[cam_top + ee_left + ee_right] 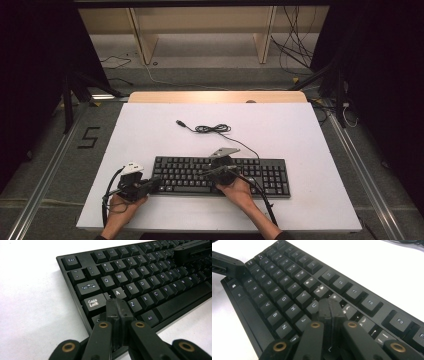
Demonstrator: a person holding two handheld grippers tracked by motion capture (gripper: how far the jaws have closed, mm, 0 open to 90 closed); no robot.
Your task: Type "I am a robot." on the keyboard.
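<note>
On the white table (150, 130) before me lies a black keyboard (260, 172), its cable (212, 129) trailing away behind it. At its left end I hold my left gripper (117, 306), jaws pressed together, tips over the keys below Caps Lock (93, 302). My right gripper (332, 307), jaws likewise together, sits above the middle keys beside the U key (314, 305).

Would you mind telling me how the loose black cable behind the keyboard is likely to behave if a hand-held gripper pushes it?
The thin black USB cable lies in a slack tangle, so it is probably floppy and would bunch or drag rather than slide as one piece. It looks light, likely offering little resistance on the smooth white tabletop. Its far end joins the flat black keyboard, which may tether it.
</note>
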